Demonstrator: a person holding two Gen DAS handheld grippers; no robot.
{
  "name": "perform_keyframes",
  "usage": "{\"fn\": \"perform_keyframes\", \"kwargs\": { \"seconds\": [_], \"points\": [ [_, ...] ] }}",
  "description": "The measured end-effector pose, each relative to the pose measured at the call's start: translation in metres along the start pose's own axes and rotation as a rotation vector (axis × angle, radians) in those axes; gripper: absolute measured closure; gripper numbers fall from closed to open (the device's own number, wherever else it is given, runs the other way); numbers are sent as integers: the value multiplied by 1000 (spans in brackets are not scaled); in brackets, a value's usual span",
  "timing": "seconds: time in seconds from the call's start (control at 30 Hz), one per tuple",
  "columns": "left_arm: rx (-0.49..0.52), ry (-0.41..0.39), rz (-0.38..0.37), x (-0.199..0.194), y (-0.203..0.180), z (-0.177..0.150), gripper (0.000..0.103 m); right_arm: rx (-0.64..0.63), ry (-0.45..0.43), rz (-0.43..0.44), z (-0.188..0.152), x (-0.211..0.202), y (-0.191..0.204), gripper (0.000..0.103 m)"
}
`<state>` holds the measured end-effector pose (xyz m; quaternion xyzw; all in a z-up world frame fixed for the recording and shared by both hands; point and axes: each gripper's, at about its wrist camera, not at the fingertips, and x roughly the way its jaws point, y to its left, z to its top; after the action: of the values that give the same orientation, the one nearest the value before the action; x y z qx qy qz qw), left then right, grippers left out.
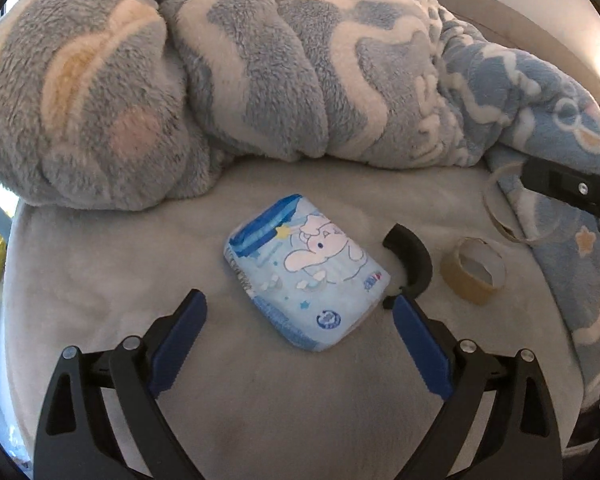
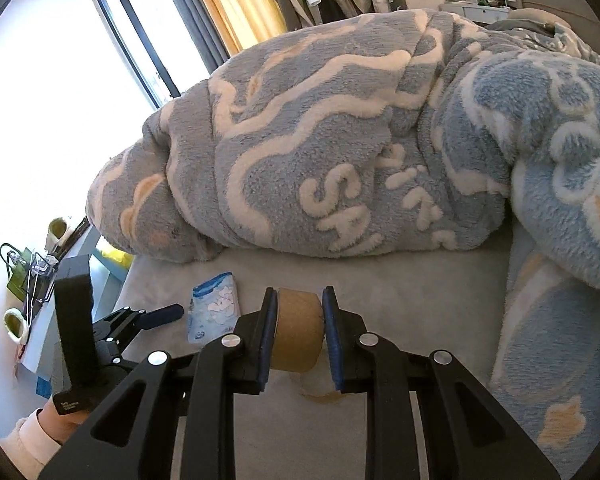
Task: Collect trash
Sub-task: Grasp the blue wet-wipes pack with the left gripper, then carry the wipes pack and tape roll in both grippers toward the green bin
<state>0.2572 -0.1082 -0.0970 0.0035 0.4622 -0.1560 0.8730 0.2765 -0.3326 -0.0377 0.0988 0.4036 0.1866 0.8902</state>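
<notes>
On a grey bed sheet (image 1: 284, 420) a small blue tissue pack (image 1: 306, 270) printed with a white cartoon figure lies flat, just in front of a heaped blue-and-cream fleece blanket (image 1: 260, 64) that fills the far side of the bed. The left gripper (image 1: 300, 318) hangs over the pack with its jaws spread wide, one blue-padded finger to the near left of it and the other at its near right corner; nothing is between the pads, which do not press on the pack. Just right of the pack lies a curved black plastic piece (image 1: 414, 260), and right of that a brown tape roll (image 1: 474, 270) rests on the sheet near the blanket's edge. Farther right a thin, bare cardboard ring (image 1: 496, 216) lies partly on the blanket. In the right wrist view the right gripper (image 2: 300, 332) is closed on a brown cardboard roll (image 2: 298, 332), its pads pressing the roll's two flat ends and holding it clear of the sheet. The tissue pack (image 2: 214, 308) shows to its left, beside the left gripper (image 2: 156, 316).
</notes>
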Motion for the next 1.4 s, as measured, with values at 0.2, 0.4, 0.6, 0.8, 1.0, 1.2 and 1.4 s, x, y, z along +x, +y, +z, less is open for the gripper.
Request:
{"fn": "perform_keyframes", "kwargs": {
  "seconds": [0.2,0.4,0.6,0.8,1.0,1.2,1.4],
  "points": [
    [-38,5,30,10,-2,8,5,3,2,-7,-3,-4,-9,80],
    [-55,5,60,20,-8,15,4,11,2,-15,-6,-9,-20,80],
    [-81,21,106,35,-12,21,2,11,4,-21,-9,-13,-26,80],
    [-72,20,142,47,-17,22,3,5,17,-26,-12,-13,-29,80],
    [-100,-24,128,39,-14,21,30,1,12,-25,-11,-16,-26,80],
    [-137,-58,75,26,-2,18,62,-3,2,-14,-11,-16,-17,80],
    [-128,-56,26,2,19,1,82,-17,-4,1,-12,-17,1,80]
  ]
}}
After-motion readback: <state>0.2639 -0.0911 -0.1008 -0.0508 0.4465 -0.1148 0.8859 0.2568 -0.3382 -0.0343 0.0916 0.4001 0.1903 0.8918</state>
